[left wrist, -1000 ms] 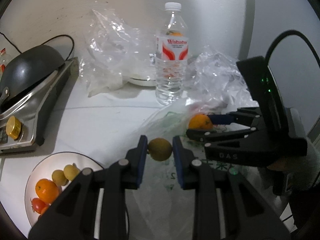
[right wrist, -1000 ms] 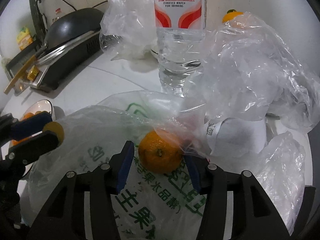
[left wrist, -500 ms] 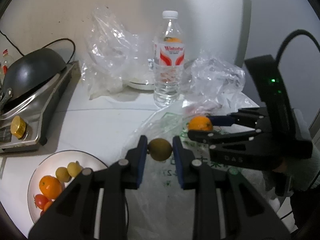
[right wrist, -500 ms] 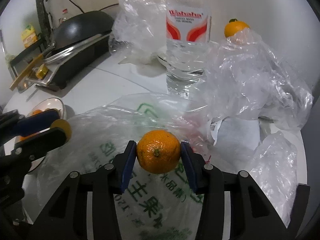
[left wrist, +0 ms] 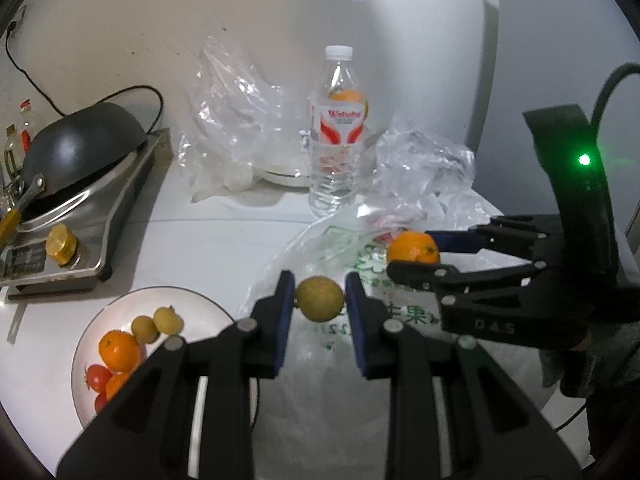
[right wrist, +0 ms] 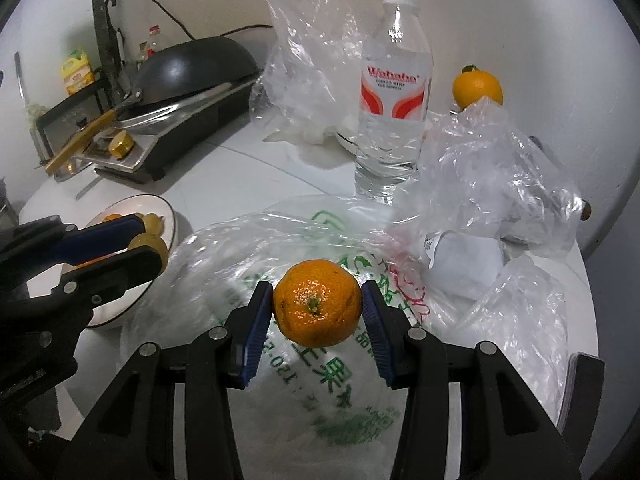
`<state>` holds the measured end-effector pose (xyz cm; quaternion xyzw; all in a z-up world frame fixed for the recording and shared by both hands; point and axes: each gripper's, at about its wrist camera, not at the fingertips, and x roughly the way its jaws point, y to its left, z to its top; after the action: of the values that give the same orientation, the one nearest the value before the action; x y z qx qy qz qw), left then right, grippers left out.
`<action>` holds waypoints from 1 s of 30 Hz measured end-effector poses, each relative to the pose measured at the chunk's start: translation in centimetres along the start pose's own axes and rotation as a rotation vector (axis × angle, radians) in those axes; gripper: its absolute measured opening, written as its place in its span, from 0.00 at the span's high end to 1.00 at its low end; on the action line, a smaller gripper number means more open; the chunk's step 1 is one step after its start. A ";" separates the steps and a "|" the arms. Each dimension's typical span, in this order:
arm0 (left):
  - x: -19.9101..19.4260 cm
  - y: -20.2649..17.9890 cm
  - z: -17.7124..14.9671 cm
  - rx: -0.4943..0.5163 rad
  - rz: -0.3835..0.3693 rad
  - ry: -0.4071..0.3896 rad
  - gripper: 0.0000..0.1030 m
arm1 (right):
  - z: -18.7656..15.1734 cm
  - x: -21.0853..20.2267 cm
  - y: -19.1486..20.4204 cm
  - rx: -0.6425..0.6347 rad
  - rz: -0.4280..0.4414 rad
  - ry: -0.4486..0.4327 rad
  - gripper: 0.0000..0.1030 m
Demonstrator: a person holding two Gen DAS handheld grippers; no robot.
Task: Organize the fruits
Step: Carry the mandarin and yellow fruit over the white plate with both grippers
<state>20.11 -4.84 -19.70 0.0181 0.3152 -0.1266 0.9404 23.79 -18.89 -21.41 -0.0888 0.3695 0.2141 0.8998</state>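
Two grippers holding fruit above printed plastic bag (right wrist: pixel 332 364) on worktop (left wrist: pixel 208 240). Left gripper (left wrist: pixel 320 300) fingers pinching small yellow-green fruit (left wrist: pixel 319 299). Right gripper (right wrist: pixel 318 304) fingers clamping mandarin (right wrist: pixel 317 303). Plate (left wrist: pixel 80 364) carrying more fruit, lower left.

Both tongs are angled downward side by side. The left tongs (left wrist: pixel 320 300) are clamped tight on something small, and the right tongs (right wrist: pixel 318 304), just off to their right, are pinched around something rounder.
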 end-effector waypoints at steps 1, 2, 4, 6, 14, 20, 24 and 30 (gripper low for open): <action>-0.3 0.0 -0.1 0.000 0.000 -0.002 0.74 | -0.1 -0.3 0.2 -0.001 0.000 -0.003 0.54; -0.6 0.0 -0.2 0.000 0.001 -0.004 0.74 | -0.1 -0.5 0.3 -0.002 0.000 -0.005 0.54; -1.2 -0.1 -0.3 0.000 0.001 -0.009 0.74 | -0.2 -1.0 0.6 -0.004 -0.001 -0.010 0.54; -1.6 -0.2 -0.4 0.002 0.001 -0.012 0.74 | -0.4 -1.5 1.0 -0.008 -0.003 -0.014 0.54; -3.2 -0.1 -1.0 0.001 0.005 -0.021 0.74 | -0.9 -2.9 2.3 -0.022 0.003 -0.028 0.54; -4.2 0.6 -2.0 -0.008 0.016 -0.016 0.74 | -1.2 -3.6 3.4 -0.035 0.010 -0.035 0.54; -4.8 1.4 -2.9 -0.018 0.026 -0.009 0.74 | -1.5 -3.7 4.4 -0.043 0.016 -0.032 0.54; -5.5 2.9 -4.3 -0.033 0.048 0.004 0.74 | -1.7 -3.4 6.2 -0.060 0.030 -0.026 0.54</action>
<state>14.12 -0.27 -20.01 0.0104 0.3185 -0.0988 0.9427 17.74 -15.01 -20.22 -0.1073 0.3526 0.2395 0.8982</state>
